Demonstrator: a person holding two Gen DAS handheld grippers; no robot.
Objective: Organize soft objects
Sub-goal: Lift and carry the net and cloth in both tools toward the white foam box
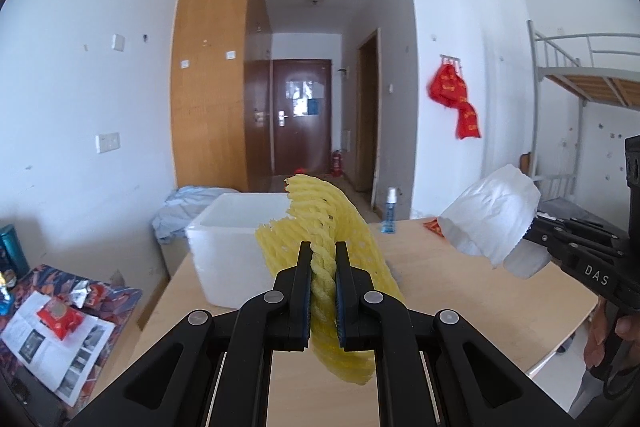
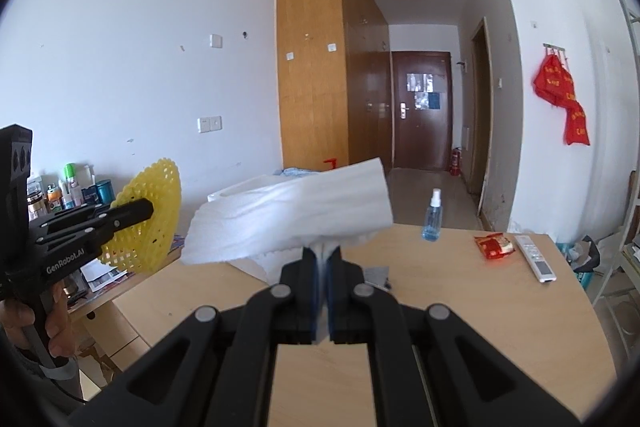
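My left gripper (image 1: 323, 253) is shut on a yellow foam net sleeve (image 1: 332, 231) and holds it above the wooden table (image 1: 460, 287); the gripper and sleeve also show in the right wrist view (image 2: 150, 213) at the left. My right gripper (image 2: 323, 253) is shut on a white foam sheet (image 2: 296, 211), held in the air; this sheet also shows in the left wrist view (image 1: 492, 215) at the right. A white foam box (image 1: 228, 239) stands on the table's far left part, behind the sleeve.
A blue spray bottle (image 2: 432, 215), a red snack packet (image 2: 494, 246) and a white remote (image 2: 535, 258) lie on the table's far right. A side surface with papers (image 1: 52, 339) is at the left. A bunk bed (image 1: 580, 75) stands at the right.
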